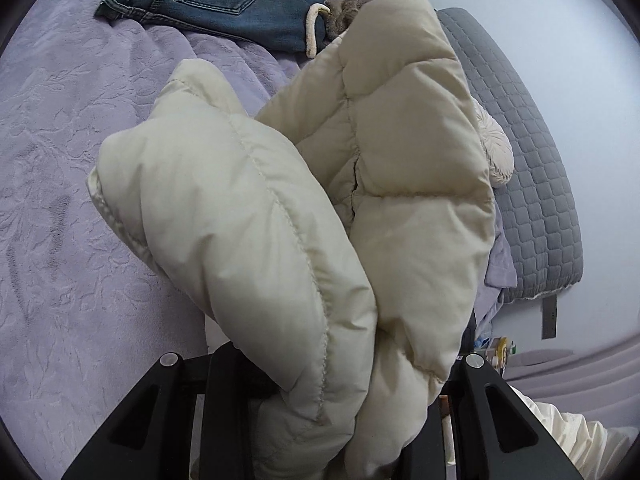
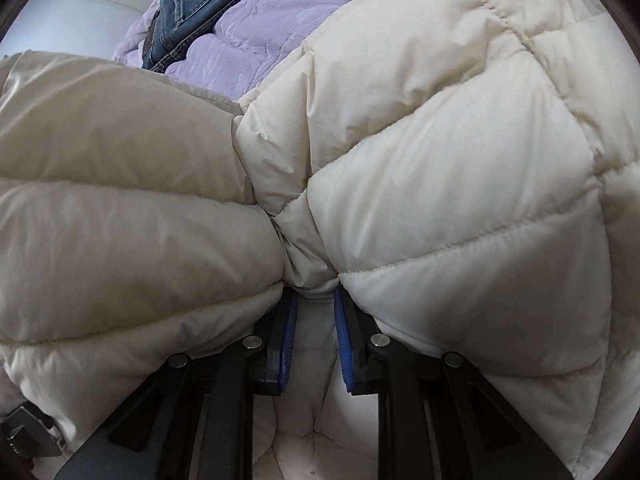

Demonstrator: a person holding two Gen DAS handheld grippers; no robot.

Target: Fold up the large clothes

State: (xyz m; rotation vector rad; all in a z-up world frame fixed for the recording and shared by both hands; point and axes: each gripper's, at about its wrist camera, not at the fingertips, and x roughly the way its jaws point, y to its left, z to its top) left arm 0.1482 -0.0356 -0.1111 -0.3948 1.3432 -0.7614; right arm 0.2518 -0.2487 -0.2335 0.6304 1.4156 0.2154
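The cream puffer jacket (image 2: 400, 160) is pinched between the right gripper's (image 2: 315, 300) 2 fingers (image 2: 343, 344); it buries the left gripper's (image 1: 320, 380) tips, grip unclear.

The cream quilted puffer jacket (image 1: 320, 208) is bunched into thick, puffy folds and held lifted above a lilac bedspread. Its stitched panels bulge outward, and a pinched gather of fabric (image 2: 308, 272) sits at the middle.

Lavender bed (image 1: 60, 160) (jeans (image 1: 208, 0) on top)
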